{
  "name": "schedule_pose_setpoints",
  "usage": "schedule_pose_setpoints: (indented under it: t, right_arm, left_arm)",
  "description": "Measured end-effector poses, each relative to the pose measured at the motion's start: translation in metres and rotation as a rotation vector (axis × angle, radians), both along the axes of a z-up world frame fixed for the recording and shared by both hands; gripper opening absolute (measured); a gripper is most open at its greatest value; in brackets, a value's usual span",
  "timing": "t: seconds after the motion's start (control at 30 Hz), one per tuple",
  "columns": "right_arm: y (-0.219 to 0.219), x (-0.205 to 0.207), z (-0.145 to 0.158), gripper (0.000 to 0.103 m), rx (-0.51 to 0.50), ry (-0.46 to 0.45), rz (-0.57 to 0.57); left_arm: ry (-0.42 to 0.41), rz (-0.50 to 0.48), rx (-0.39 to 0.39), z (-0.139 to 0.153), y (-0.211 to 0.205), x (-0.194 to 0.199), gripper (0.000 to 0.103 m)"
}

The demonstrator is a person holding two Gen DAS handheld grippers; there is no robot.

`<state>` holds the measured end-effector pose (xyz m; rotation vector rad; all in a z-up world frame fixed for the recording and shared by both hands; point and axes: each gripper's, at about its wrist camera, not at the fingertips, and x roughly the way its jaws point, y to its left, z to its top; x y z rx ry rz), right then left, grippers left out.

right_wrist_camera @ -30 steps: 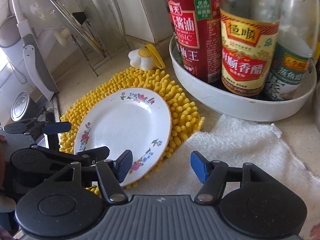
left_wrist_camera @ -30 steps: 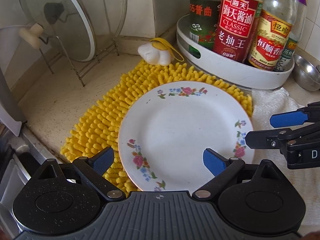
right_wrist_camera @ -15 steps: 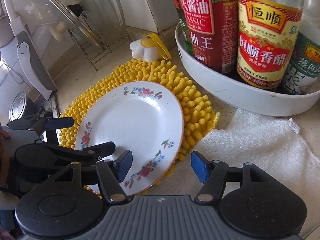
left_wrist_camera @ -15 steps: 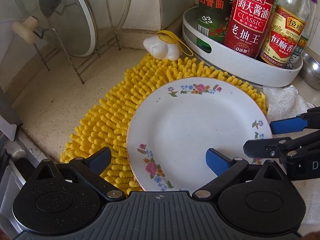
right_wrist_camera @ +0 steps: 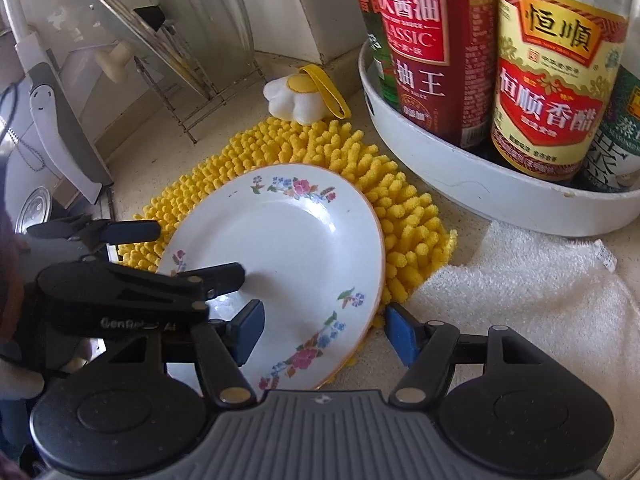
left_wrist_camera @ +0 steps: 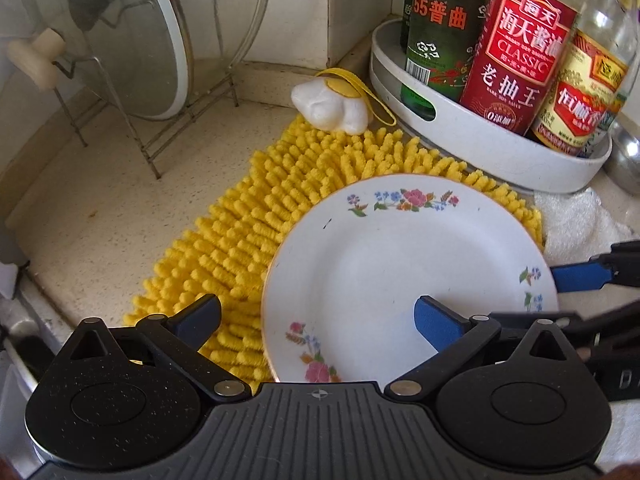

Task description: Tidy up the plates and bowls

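Both claws, left point(left_wrist_camera: 316, 320) and right point(right_wrist_camera: 324, 330), gape over the floral plate point(left_wrist_camera: 404, 272) near the "CLASSIC" bottle point(left_wrist_camera: 516, 52).

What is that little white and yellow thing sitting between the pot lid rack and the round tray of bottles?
A small white sponge with a yellow loop lies there on the counter, at the far edge of the yellow mat. Both wrist views show it.
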<state>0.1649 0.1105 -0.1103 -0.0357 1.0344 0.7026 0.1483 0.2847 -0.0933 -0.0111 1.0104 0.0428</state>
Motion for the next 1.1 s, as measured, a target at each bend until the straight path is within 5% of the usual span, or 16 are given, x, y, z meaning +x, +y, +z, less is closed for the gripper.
schedule_pose_setpoints:
  t: [0.3, 0.6, 0.83, 1.1]
  right_arm:
    - [-0.002, -0.002, 0.001, 0.069, 0.022, 0.007, -0.002]
    - [-0.01, -0.003, -0.001, 0.069, 0.067, 0.031, -0.023]
    - [-0.014, 0.004, -0.003, 0.048, 0.094, 0.041, -0.041]
    - [-0.03, -0.011, 0.008, 0.048, 0.089, 0.034, -0.059]
  left_arm:
    - [-0.001, 0.003, -0.035, -0.002, 0.019, -0.002, 0.098]
    - [-0.01, -0.114, -0.076, -0.002, 0.001, -0.006, 0.097]
    - [0.006, -0.119, -0.088, -0.002, 0.001, 0.003, 0.098]
    - [0.016, -0.134, -0.086, 0.007, -0.007, -0.012, 0.097]
